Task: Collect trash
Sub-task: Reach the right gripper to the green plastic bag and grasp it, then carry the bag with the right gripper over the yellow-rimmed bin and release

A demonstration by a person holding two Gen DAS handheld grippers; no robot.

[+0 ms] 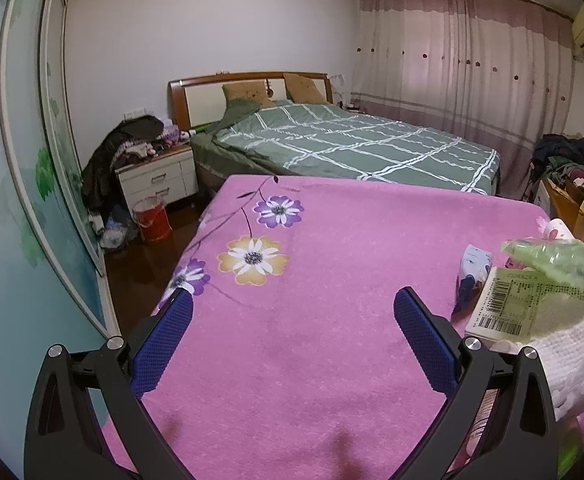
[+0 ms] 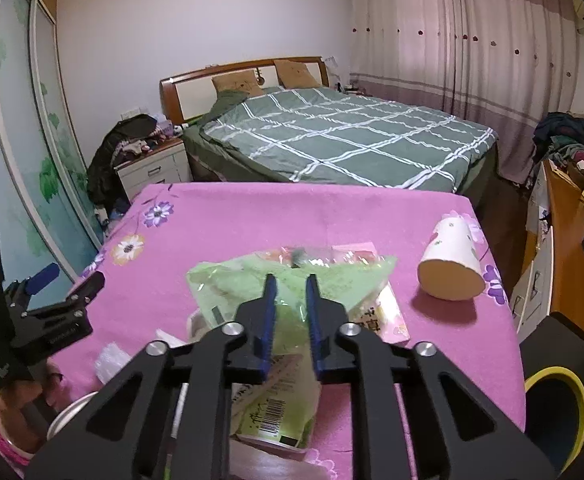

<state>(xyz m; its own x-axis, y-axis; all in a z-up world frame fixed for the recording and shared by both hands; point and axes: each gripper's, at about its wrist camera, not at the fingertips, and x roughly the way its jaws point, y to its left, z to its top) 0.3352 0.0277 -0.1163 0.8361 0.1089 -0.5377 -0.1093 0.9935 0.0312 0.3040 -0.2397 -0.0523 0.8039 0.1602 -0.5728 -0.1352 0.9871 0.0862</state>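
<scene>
Right gripper (image 2: 291,280): we see its jaws nearly together, pinching the green plastic bag (image 2: 227,284).
Left gripper (image 1: 294,300): we see it wide apart, holding nothing, above the pink bench (image 1: 332,240).
Bag: atop the barcoded box (image 2: 269,408), mid-bench.
Paper cup (image 2: 452,260): lying tipped, right of the bag.

Taking the cup (image 2: 452,264) lying on its side as the landmark: left of it, a trash heap is blocking the way, a green bag (image 2: 292,280) topping a box (image 1: 504,308) and packets. Far left of the cup, the pink cloth (image 1: 312,320) is lying bare, giving open passage under the left gripper (image 1: 292,300). Beyond the cup, a strip of cloth is staying clear up to the bed (image 2: 352,140). Right of the cup, a desk (image 2: 564,232) is crowding the table's edge.
</scene>
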